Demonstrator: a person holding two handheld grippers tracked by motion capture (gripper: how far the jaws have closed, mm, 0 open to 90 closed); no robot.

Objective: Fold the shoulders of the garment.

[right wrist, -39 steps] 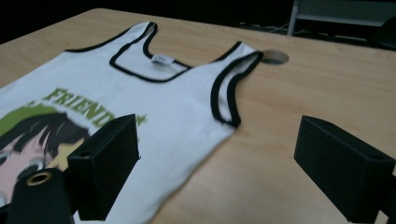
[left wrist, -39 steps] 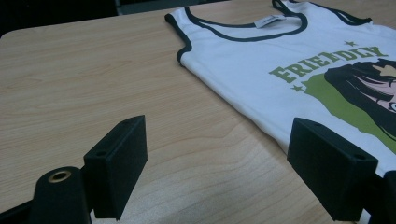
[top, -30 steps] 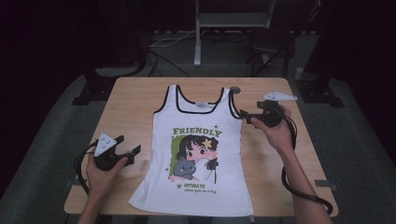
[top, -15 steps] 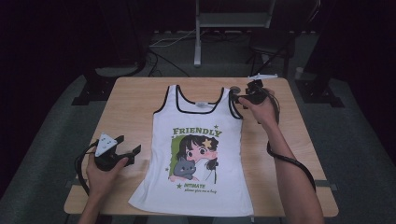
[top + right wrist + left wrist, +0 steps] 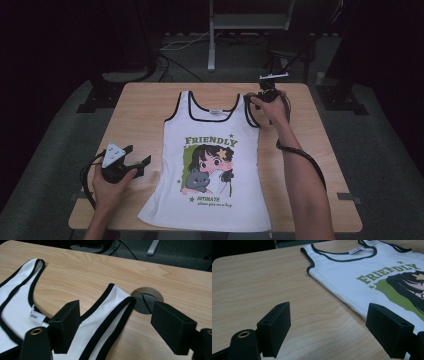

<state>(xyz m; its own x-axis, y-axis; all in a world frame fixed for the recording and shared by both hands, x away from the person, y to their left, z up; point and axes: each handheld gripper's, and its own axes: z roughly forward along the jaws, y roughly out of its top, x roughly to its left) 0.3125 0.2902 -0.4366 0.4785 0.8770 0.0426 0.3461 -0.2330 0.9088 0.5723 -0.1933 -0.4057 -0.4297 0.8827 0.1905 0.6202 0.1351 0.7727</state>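
A white tank top (image 5: pixel 210 165) with black trim, the word FRIENDLY and a cartoon print lies flat on the wooden table (image 5: pixel 145 110). My left gripper (image 5: pixel 137 155) rests on the table just left of the top's side edge, open with bare wood between its jaws (image 5: pixel 328 322); the top (image 5: pixel 352 272) lies ahead to its right. My right gripper (image 5: pixel 254 98) is at the top's far right shoulder strap. Its jaws have just been closing but are open, and the strap (image 5: pixel 117 297) lies between them (image 5: pixel 115 315), clear of both pads.
A round cable hole (image 5: pixel 146 302) sits in the table right beside the strap's end. Behind the table are a dark floor, loose cables (image 5: pixel 175 65) and a metal stand (image 5: pixel 212 45). The table's far edge is close to the right gripper.
The right hand has moved from the table's right side toward the far edge and leftward, down to the right shoulder strap. The left hand has kept still.
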